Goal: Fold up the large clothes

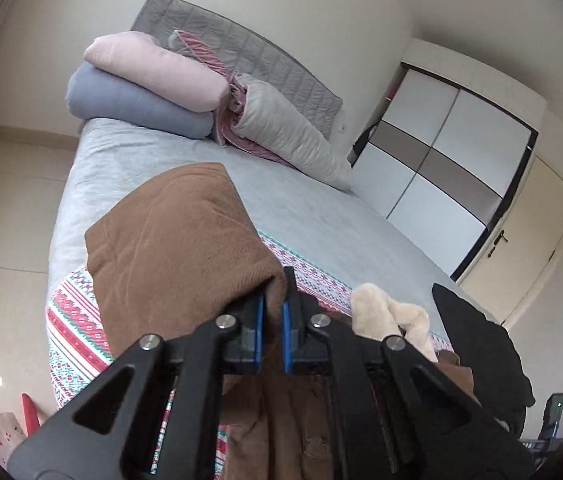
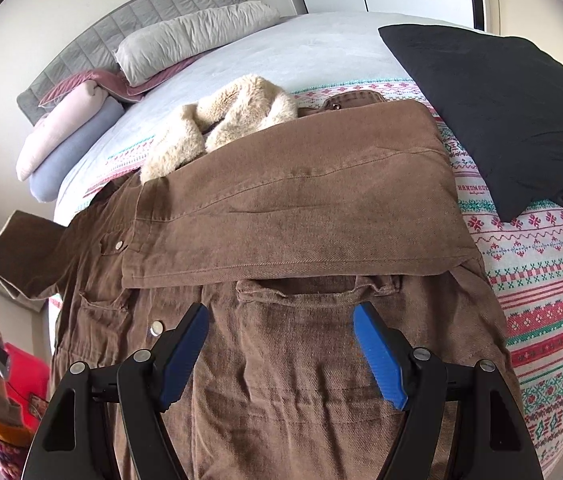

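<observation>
— Left gripper (image 1: 272, 312)?
— Clamped on a sleeve (image 1: 185, 232) of the brown jacket (image 2: 281, 208), lifted off the bed (image 1: 321, 216).
— Right gripper (image 2: 281, 354)?
— Jaws wide apart, empty, hovering over the jacket's body, spread on the patterned blanket (image 2: 545, 280).

The brown jacket (image 2: 293, 208) is a matt twill-like cloth with visible stitching, shiny metal snaps and a cream fleecy collar (image 2: 221, 120). The patterned blanket (image 2: 553, 280) looks knitted. The headboard (image 1: 241, 48) is grey quilted fabric. Gripper arms are matt black plastic with ribbed blue pads (image 2: 381, 356) and bright metal pins
</observation>
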Demonstrator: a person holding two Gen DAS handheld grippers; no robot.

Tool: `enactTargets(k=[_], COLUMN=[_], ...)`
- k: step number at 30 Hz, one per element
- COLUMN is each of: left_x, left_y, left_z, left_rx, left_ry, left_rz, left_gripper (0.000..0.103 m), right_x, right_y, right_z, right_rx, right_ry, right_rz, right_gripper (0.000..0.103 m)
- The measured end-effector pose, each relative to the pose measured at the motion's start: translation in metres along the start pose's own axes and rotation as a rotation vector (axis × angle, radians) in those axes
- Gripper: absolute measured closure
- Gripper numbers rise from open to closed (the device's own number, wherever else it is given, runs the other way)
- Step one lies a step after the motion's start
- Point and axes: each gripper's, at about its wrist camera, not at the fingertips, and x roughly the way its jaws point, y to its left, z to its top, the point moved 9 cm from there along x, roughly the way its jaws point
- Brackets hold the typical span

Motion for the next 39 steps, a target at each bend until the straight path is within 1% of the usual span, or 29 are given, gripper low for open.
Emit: enactTargets(k=[3, 5, 7, 8, 11, 13, 14, 16, 17, 18, 19, 20, 21, 23, 25, 26, 27, 29, 31, 34, 36, 39], left_x=[0.014, 0.027, 0.041, 0.049, 0.073, 0.082, 0.084, 0.078, 0.069, 0.061, 0.051, 0.039, 0.027, 0.008, -0.007, -0.012, -0.015, -0.014, -0.008, 0.0, 0.003, 0.007], left_y=[-0.057, -0.089, -0.111, -0.12, -0.128, -0.124, -0.122, -0.118, -0.118, -0.118, -0.118, -0.119, -0.118, -0.115, -0.102, -0.091, -0.079, -0.055, -0.031, 0.0, 0.015, 0.033], left_z=[-0.027, -0.058, -0.094, -0.112, -0.166, -0.2, -0.21, -0.212, -0.209, -0.201, -0.193, -0.183, -0.172, -0.152, -0.129, -0.118, -0.108, -0.095, -0.092, -0.095, -0.1, -0.107], left_rx=[0.153, 0.255, 0.334, 0.359, 0.386, 0.401, 0.41, 0.403, 0.385, 0.358, 0.328, 0.303, 0.287, 0.286, 0.273, 0.249, 0.218, 0.155, 0.091, -0.008, -0.039, -0.069], left_ry=[0.099, 0.199, 0.296, 0.351, 0.532, 0.631, 0.664, 0.672, 0.676, 0.679, 0.672, 0.653, 0.629, 0.584, 0.513, 0.477, 0.449, 0.426, 0.43, 0.464, 0.49, 0.538], left_rz=[-0.089, -0.143, -0.174, -0.182, -0.191, -0.155, -0.134, -0.126, -0.128, -0.138, -0.162, -0.192, -0.216, -0.231, -0.201, -0.182, -0.162, -0.105, -0.04, 0.048, 0.093, 0.147], left_gripper=[0.095, 0.094, 0.093, 0.093, 0.09, 0.089, 0.088, 0.086, 0.082, 0.071, 0.064, 0.051, 0.045, 0.042, 0.035, 0.03, 0.03, 0.03, 0.029, 0.025, 0.023, 0.023], right_x=[-0.001, -0.002, -0.002, -0.001, 0.003, 0.006, 0.006, 0.007, 0.007, 0.006, 0.005, 0.005, 0.004, 0.004, 0.004, 0.005, 0.007, 0.01, 0.015, 0.031, 0.046, 0.071], right_y=[-0.003, -0.004, -0.006, -0.007, -0.008, -0.008, -0.007, -0.006, -0.004, -0.002, 0.002, 0.007, 0.011, 0.025, 0.046, 0.059, 0.074, 0.108, 0.146, 0.202, 0.234, 0.278], right_z=[0.001, 0.002, 0.002, 0.002, -0.001, -0.003, -0.004, -0.005, -0.007, -0.008, -0.009, -0.01, -0.011, -0.01, -0.008, -0.007, -0.006, -0.003, -0.001, -0.005, -0.012, -0.022], right_rx=[0.006, 0.011, 0.013, 0.015, 0.015, 0.011, 0.006, -0.006, -0.015, -0.026, -0.035, -0.041, -0.047, -0.066, -0.094, -0.113, -0.133, -0.198, -0.296, -0.44, -0.512, -0.596], right_ry=[-0.003, -0.006, -0.006, -0.005, 0.007, 0.015, 0.018, 0.022, 0.023, 0.024, 0.025, 0.026, 0.027, 0.028, 0.032, 0.042, 0.051, 0.053, 0.043, 0.041, 0.05, 0.068], right_rz=[-0.003, -0.003, 0.0, -0.001, -0.007, -0.011, -0.014, -0.022, -0.024, -0.021, -0.014, -0.005, 0.004, 0.012, 0.027, 0.041, 0.052, 0.057, 0.046, 0.036, 0.023, 0.031], right_gripper=[0.027, 0.027, 0.027, 0.027, 0.027, 0.027, 0.027, 0.027, 0.027, 0.027, 0.027, 0.027, 0.027, 0.027, 0.027, 0.027, 0.027, 0.027, 0.027, 0.027, 0.027, 0.027])
